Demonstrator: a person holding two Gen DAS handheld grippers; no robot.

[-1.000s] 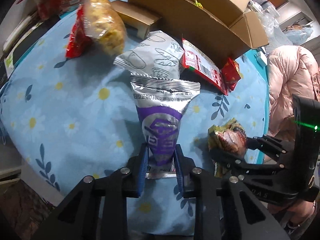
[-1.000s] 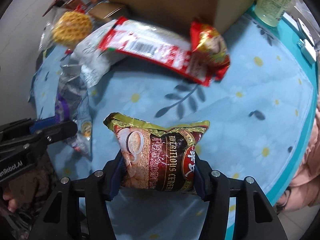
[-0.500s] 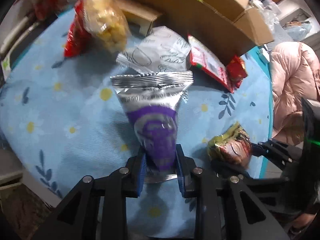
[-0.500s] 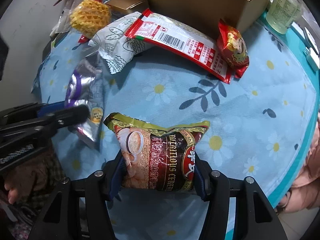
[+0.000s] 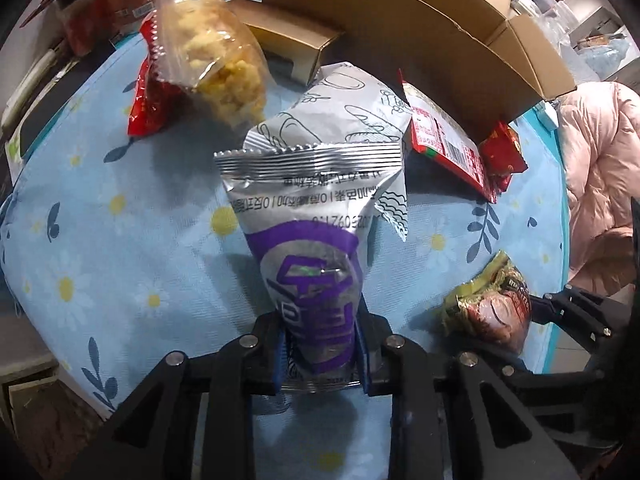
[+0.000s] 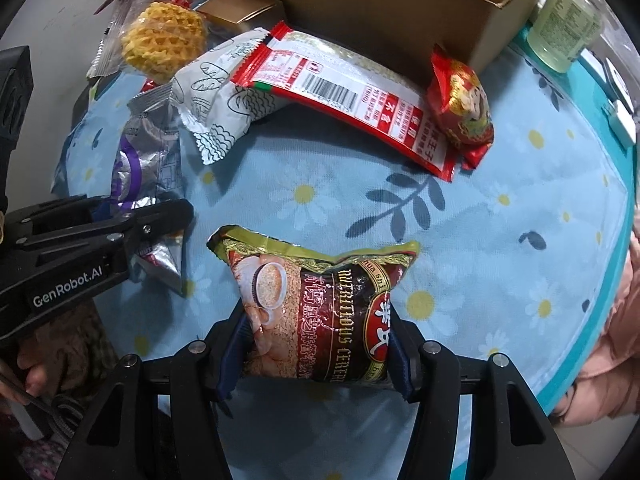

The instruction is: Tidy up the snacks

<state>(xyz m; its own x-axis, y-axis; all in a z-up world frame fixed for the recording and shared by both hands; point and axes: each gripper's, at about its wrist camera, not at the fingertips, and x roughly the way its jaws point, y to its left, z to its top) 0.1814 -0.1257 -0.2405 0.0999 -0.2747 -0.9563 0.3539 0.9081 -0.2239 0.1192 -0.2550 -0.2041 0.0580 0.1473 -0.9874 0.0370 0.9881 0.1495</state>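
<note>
Left gripper (image 5: 322,354) has its jaws pinched narrow on the lower end of the purple pack (image 5: 310,240), a crinkly silver foil pouch with a purple band and a ribbed crimped seal, hanging above the surface (image 5: 120,248) on the near side of the box (image 5: 400,36). Right gripper (image 6: 316,354) has its jaws at a middling spread, pressed on both sides of the cereal pack (image 6: 320,304), a glossy, puffed pillow in dark maroon with an olive-gold crimped top and a bowl of oats printed on it; it too sits on the near side of the box, farther out than anything else. The box is plain brown cardboard, flaps open. Right against its near wall lies the red sachet (image 6: 348,100), flat and long with a white barcode panel, and a small plump red pouch (image 6: 464,108) is touching that sachet's end. Beside the sachet, further from the pouch, a matt white pack (image 6: 220,96) printed with line drawings of bread bulges softly. Beyond that, off the box's corner, a clear bag (image 5: 212,44) shows knobbly yellow waffle snacks. The surface wears a soft pale-blue cloth dotted with daisies and leaf sprigs.
</note>
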